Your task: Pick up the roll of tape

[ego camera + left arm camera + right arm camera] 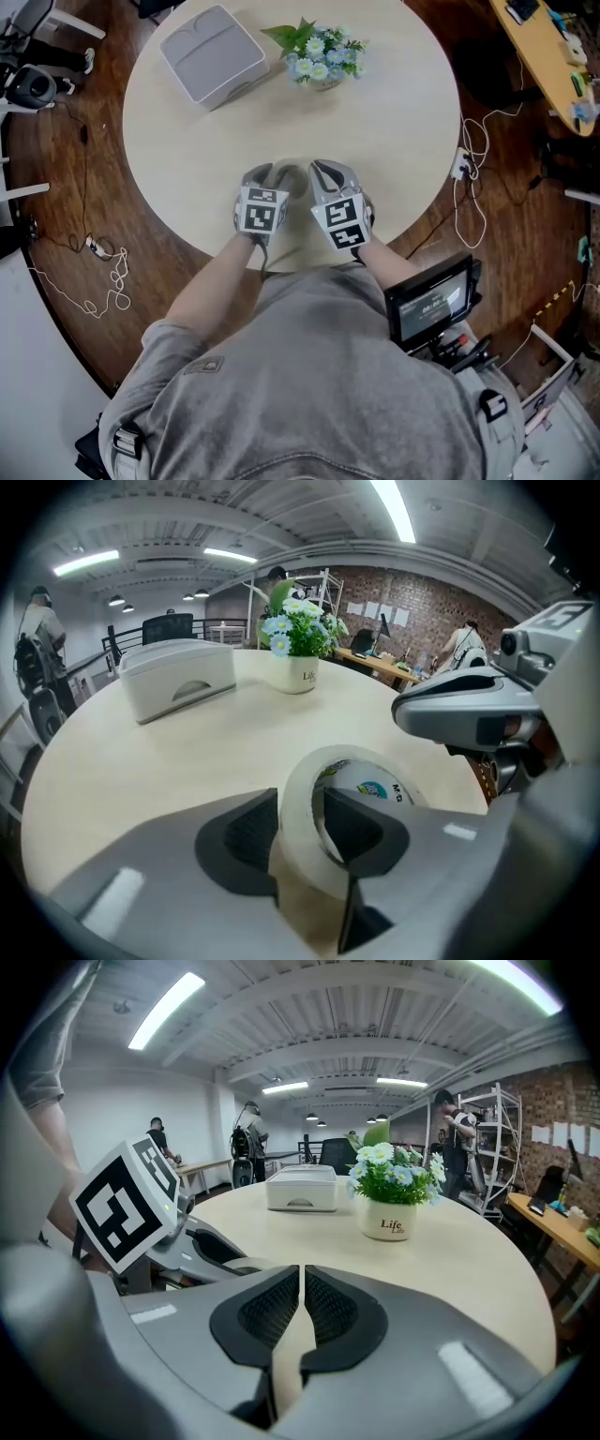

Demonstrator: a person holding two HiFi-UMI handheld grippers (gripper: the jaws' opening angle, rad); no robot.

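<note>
Looking down from the head view, we see the left tool (270,174) and the right tool (323,173) side by side near the person's edge of the round worktop (394,122). The roll of tape (298,841) stands on edge on the worktop, directly at the left tool (302,808). That tool is wide: one jaw sits outside the roll's wall and the other inside its ring, so the wall lies between them. We cannot tell whether either jaw touches it. The right tool (302,1283) is narrow, its jaws together with nothing between them, and it hangs just beside the roll. At the far side of the worktop, well apart from both tools, stand a grey box (211,52) and a pot of flowers (319,56).
</note>
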